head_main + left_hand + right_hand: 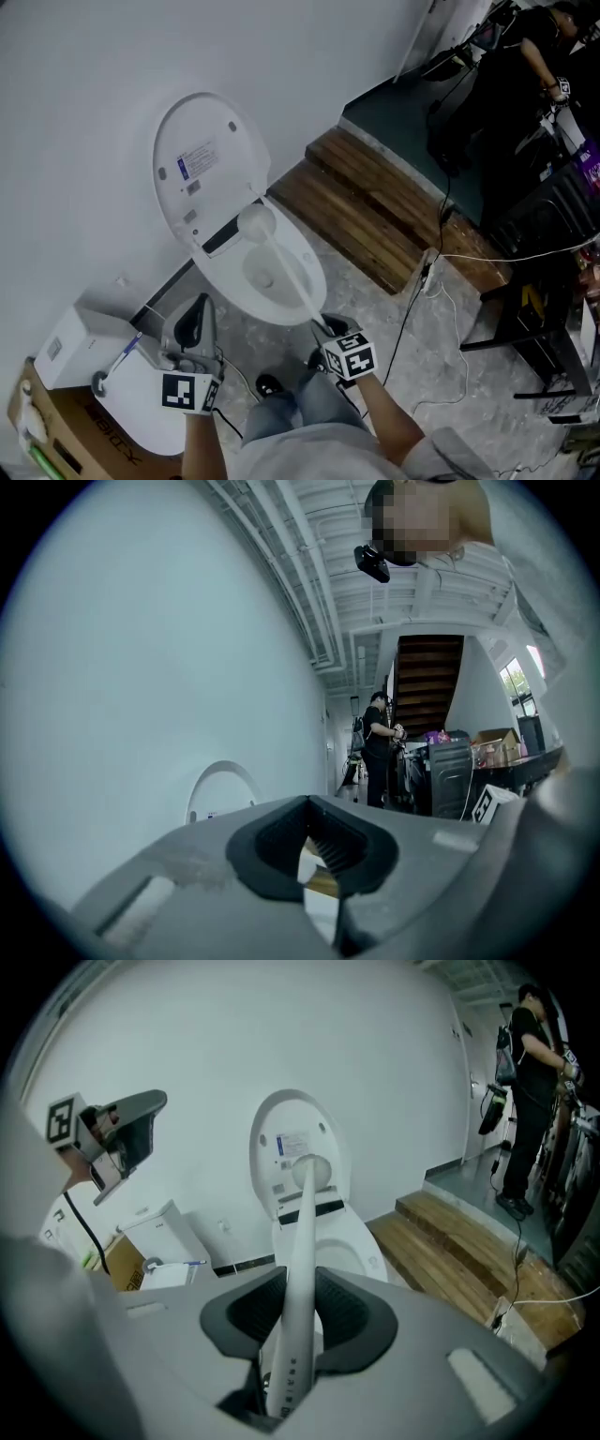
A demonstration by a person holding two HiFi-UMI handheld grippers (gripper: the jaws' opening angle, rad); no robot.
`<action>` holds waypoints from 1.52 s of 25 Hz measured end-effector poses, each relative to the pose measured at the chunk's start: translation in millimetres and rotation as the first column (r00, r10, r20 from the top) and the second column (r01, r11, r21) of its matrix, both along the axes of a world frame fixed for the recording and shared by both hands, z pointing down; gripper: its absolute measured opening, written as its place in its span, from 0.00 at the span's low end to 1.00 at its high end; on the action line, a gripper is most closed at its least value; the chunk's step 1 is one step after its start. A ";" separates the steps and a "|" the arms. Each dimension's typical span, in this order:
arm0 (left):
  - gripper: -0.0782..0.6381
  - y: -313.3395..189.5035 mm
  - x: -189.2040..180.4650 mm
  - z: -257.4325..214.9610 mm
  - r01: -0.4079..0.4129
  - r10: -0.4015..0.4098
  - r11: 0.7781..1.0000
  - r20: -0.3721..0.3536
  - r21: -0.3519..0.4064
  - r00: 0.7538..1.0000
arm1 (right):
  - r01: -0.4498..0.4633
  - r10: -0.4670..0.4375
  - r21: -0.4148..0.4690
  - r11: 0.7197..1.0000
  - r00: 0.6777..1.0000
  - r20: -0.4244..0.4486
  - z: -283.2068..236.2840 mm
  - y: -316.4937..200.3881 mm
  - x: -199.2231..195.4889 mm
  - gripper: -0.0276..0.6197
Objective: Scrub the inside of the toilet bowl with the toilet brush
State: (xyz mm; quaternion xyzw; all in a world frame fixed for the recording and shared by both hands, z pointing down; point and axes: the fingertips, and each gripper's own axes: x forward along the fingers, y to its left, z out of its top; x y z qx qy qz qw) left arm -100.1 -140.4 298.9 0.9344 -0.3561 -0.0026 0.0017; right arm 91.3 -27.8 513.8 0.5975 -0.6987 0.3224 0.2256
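The white toilet stands against the wall with its lid [208, 161] raised and its bowl [281, 272] uncovered. My right gripper [325, 330] is shut on the handle of the white toilet brush [291, 272]. The brush slants up across the bowl, and its round head [255, 222] sits at the bowl's back rim under the lid. In the right gripper view the handle [302, 1241] runs between the pads of the right gripper [298, 1312] toward the lid [295, 1133]. My left gripper [192, 328] is held up left of the bowl, shut and holding nothing; the left gripper [314, 850] points toward the wall.
A white box [80, 342] and a cardboard box [66, 441] stand at the left. A wooden step [375, 211] lies right of the toilet, with cables [441, 281] on the floor beyond it. A black frame [534, 319] and a person [525, 56] are at the far right.
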 end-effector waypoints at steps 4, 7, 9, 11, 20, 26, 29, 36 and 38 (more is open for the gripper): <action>0.11 -0.2 -6.1 -15.0 0.014 -0.014 1.000 0.004 0.022 1.000 | -0.008 0.009 0.098 0.995 1.000 -0.013 -35.9 -10.4 -2.1 0.20; 0.11 -0.1 -8.9 -27.5 0.027 -0.027 0.999 0.002 0.036 1.000 | -0.022 0.024 0.172 0.985 1.000 -0.011 -65.4 -20.0 -2.2 0.20; 0.11 1.4 -8.5 -37.3 0.031 -0.031 0.998 0.000 0.050 1.000 | -0.030 0.034 0.221 0.975 0.999 -0.014 -86.1 -26.0 -1.0 0.20; 0.11 3.5 -7.5 -46.8 0.035 -0.035 0.998 -0.004 0.060 0.999 | -0.038 0.042 0.270 0.962 0.999 -0.010 -106.7 -32.0 -0.1 0.20; 0.11 24.3 4.1 -83.4 0.079 -0.075 0.993 -0.048 0.087 0.996 | -0.040 0.069 0.440 0.897 0.996 -0.049 -190.3 -38.4 16.4 0.19; 0.11 43.3 9.4 -97.5 0.118 -0.113 0.989 -0.066 0.089 0.991 | -0.021 0.082 0.537 0.843 0.992 -0.091 -235.9 -27.5 29.0 0.19; 0.11 52.9 11.3 -103.8 0.139 -0.133 0.986 -0.071 0.089 0.989 | -0.013 0.089 0.571 0.821 0.991 -0.105 -253.4 -20.0 36.0 0.19; 0.11 79.4 14.8 -114.6 0.193 -0.187 0.974 -0.065 0.115 0.980 | -0.006 0.107 0.623 0.782 0.986 -0.125 -276.6 2.6 52.8 0.19; 0.11 88.2 18.0 -117.4 0.206 -0.200 0.971 -0.060 0.124 0.978 | 0.000 0.113 0.637 0.771 0.984 -0.136 -282.5 9.9 59.7 0.19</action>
